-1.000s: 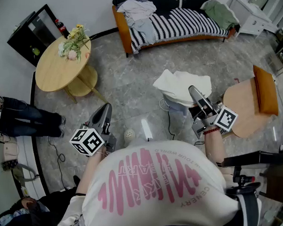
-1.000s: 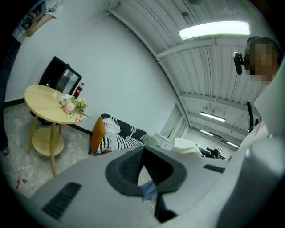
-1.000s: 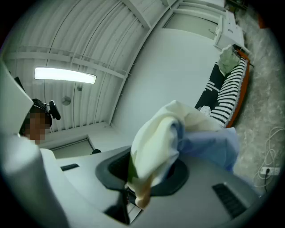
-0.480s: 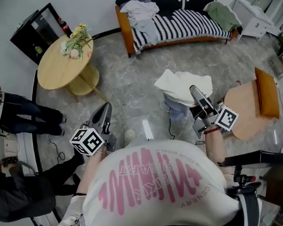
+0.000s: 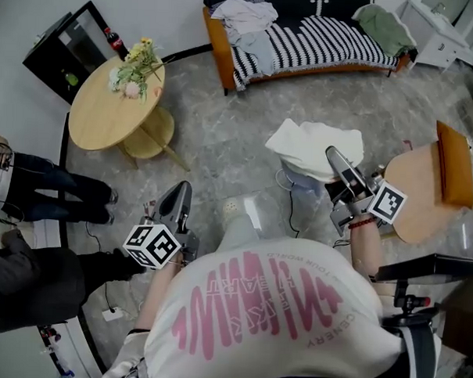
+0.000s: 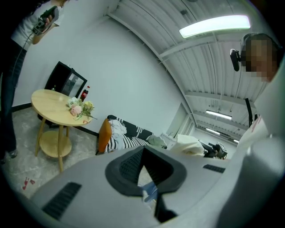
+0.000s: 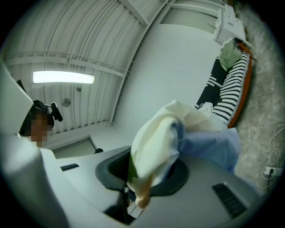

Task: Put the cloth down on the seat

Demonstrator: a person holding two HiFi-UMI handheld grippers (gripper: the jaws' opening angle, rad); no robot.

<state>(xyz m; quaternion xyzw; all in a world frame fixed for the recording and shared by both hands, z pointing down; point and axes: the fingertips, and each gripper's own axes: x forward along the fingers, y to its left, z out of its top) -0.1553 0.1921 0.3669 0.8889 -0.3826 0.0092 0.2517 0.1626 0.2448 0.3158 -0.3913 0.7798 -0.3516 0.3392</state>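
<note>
Now mid-carry: right gripper (image 5: 334, 156) pinches cloth (image 5: 310, 144) aloft, left gripper (image 5: 181, 192) closed, empty; next, lower onto nearby seat (image 5: 412, 197)

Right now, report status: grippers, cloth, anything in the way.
Right gripper shut on cloth, held aloft. Left gripper shut, empty. Cloth not yet on chair seat. No obstacle seen between them.

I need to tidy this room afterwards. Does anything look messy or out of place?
Yes. Loose clothes lie heaped on the left end of the striped sofa, and a green garment is crumpled at its right end. A cable trails loose across the floor near the middle.
</note>
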